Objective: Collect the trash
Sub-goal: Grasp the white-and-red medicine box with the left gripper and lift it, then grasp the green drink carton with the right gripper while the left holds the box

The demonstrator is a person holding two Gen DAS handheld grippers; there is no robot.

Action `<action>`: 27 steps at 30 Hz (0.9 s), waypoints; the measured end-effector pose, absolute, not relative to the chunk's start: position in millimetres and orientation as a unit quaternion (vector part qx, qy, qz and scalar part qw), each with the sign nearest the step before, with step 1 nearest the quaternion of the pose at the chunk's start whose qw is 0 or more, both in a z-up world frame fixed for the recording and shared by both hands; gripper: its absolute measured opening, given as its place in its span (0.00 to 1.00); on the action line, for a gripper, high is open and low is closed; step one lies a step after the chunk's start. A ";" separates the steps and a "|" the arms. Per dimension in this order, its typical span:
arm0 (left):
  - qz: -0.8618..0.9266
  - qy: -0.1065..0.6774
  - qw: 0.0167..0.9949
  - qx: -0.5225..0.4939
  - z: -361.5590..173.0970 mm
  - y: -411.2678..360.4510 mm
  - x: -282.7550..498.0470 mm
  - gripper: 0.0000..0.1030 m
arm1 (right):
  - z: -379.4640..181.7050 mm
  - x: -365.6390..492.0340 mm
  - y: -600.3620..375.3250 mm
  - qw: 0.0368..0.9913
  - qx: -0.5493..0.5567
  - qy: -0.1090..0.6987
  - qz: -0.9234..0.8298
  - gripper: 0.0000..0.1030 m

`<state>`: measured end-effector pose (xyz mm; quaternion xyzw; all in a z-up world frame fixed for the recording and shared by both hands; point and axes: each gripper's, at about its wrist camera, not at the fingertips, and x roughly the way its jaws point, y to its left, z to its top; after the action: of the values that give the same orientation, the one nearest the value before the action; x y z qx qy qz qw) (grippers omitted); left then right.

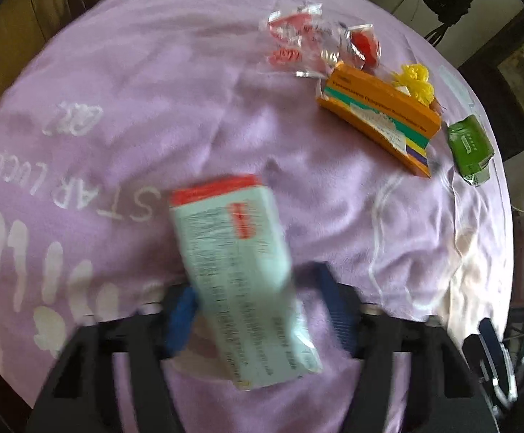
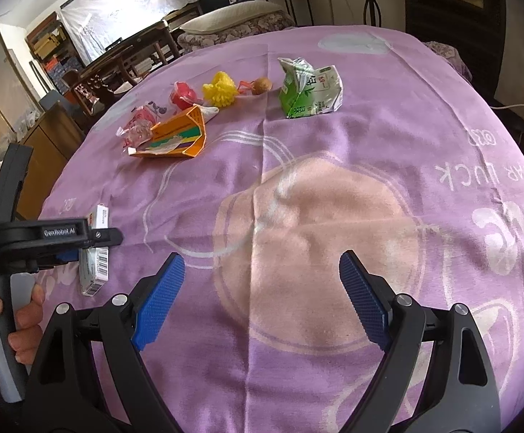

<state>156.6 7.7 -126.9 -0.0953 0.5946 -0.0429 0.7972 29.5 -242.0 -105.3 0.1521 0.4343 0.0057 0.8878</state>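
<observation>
A pale green box with a red end (image 1: 236, 270) lies between the fingers of my left gripper (image 1: 258, 306). The jaws stand wide around it; the view is blurred. The same box (image 2: 95, 252) shows at the left of the right wrist view, under the left gripper (image 2: 77, 241). My right gripper (image 2: 262, 299) is open and empty over the purple cloth. Farther off lie an orange box (image 2: 175, 137), a crushed green carton (image 2: 308, 88), red plastic wrappers (image 2: 141, 124) and a yellow puff (image 2: 220, 88).
The round table is covered by a purple cloth with white lettering (image 2: 334, 216). A small brown ball (image 2: 262, 86) lies by the yellow puff. Chairs and furniture (image 2: 117, 65) stand beyond the far left edge. A dark cabinet (image 2: 453, 0) stands at the back right.
</observation>
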 end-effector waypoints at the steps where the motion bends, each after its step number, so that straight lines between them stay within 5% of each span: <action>1: -0.049 0.592 0.800 -0.089 -125.5 7.2 155.8 0.46 | -105.0 29.8 -243.7 0.888 0.152 0.433 0.004 0.82; 22: -0.101 0.557 0.819 -0.092 -97.8 52.0 112.9 0.45 | -82.8 172.9 -288.3 0.899 0.070 0.429 -0.057 0.82; 27: -0.095 0.559 0.818 -0.094 -104.1 55.5 115.9 0.45 | -86.2 200.7 -288.0 0.897 0.081 0.432 -0.052 0.67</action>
<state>115.9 55.5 -104.1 -0.0940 0.5593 -0.0953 0.8181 200.7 -288.0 -86.2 0.0812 0.4320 -0.0524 0.8967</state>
